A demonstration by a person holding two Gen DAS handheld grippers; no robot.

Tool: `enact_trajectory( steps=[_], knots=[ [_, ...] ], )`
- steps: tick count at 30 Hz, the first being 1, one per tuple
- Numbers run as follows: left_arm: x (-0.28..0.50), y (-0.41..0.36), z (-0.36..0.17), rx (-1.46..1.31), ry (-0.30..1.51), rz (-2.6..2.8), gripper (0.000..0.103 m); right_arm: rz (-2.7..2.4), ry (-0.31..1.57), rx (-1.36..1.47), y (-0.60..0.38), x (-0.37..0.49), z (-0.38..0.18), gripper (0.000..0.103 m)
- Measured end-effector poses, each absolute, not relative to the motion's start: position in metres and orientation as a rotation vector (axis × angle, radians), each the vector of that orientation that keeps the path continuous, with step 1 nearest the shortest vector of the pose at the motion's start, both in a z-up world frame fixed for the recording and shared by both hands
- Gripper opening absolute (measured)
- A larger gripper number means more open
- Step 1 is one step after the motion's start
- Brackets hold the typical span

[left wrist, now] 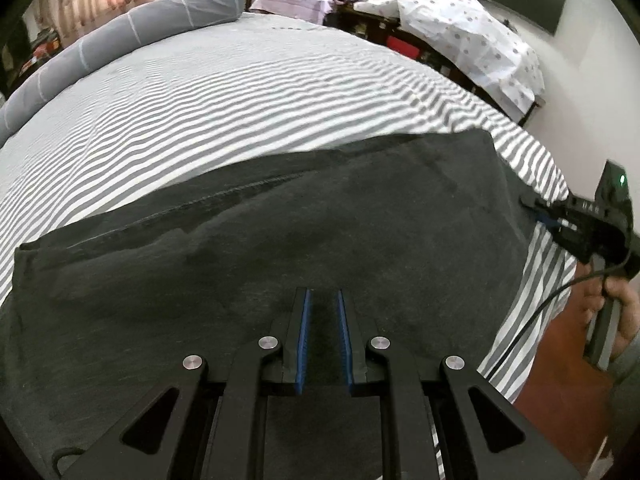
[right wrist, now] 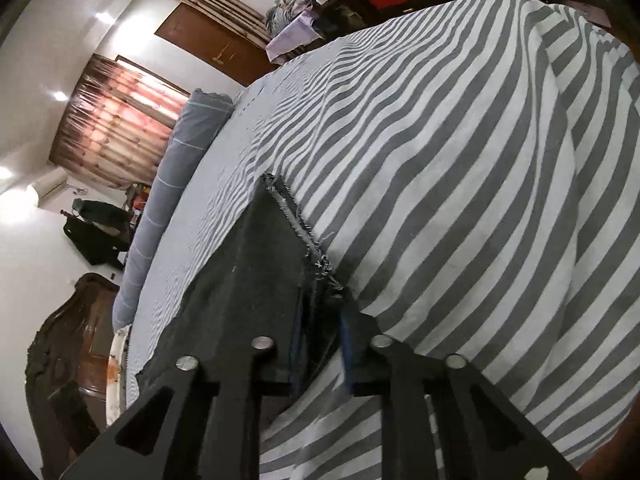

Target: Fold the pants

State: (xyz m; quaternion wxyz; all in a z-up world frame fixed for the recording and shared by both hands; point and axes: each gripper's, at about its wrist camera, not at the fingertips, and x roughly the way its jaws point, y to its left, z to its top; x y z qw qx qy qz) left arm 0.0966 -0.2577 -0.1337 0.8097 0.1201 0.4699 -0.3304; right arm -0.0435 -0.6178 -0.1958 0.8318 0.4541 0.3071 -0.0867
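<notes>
The dark pants (left wrist: 280,248) lay spread flat across the near part of the striped bedsheet (left wrist: 240,92), 1 long seam running along their far side and the frayed hem (right wrist: 298,224) reaching the right end. The right gripper (right wrist: 320,320) was clamped on the near corner of that hem, its 2 jaws drawn in with dark cloth pinched between the blue pads, probably to get a firm hold on the leg end before carrying it over for a fold. The left gripper (left wrist: 322,300) hung above the middle of the pants, its jaws nearly together with a narrow gap and nothing visibly caught between them. It was likely placed there to pin the cloth or mark the fold line.
</notes>
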Motion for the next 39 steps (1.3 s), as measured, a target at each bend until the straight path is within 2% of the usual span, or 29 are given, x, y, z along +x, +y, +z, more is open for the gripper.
enact_trajectory(
  steps=[5, 11, 13, 16, 22, 26, 33, 39],
  knots=[
    [0.101, -0.264, -0.148, 0.277, 1.04, -0.701, 0.014, -0.201, 0.656, 0.953, -0.613, -0.044, -0.182, 0.007],
    [0.128, -0.256, -0.148, 0.141, 1.165, -0.706, 0.013, -0.155, 0.615, 0.969, -0.601, -0.034, -0.145, 0.006],
    [0.133, -0.243, -0.141, 0.062, 1.186, -0.708, 0.013, -0.113, 0.598, 0.962, -0.588, -0.027, -0.126, 0.006],
    [0.126, -0.205, -0.118, -0.015, 1.12, -0.706, 0.013, -0.043, 0.599, 0.911, -0.563, -0.014, -0.1, 0.006],
    [0.113, -0.127, -0.101, -0.032, 1.071, -0.637, 0.013, 0.137, 0.663, 0.804, -0.475, 0.028, -0.07, 0.006],
    [0.099, -0.065, -0.107, -0.102, 1.09, -0.554, 0.013, 0.229, 0.74, 0.712, -0.409, 0.053, -0.071, 0.006],
    [0.06, 0.024, -0.098, -0.183, 1.06, -0.525, 0.013, 0.36, 0.907, 0.601, -0.308, 0.075, -0.109, 0.006],
    [0.056, 0.047, -0.101, -0.257, 1.069, -0.518, 0.014, 0.411, 1.003, 0.564, -0.26, 0.08, -0.139, 0.006]
  ],
)
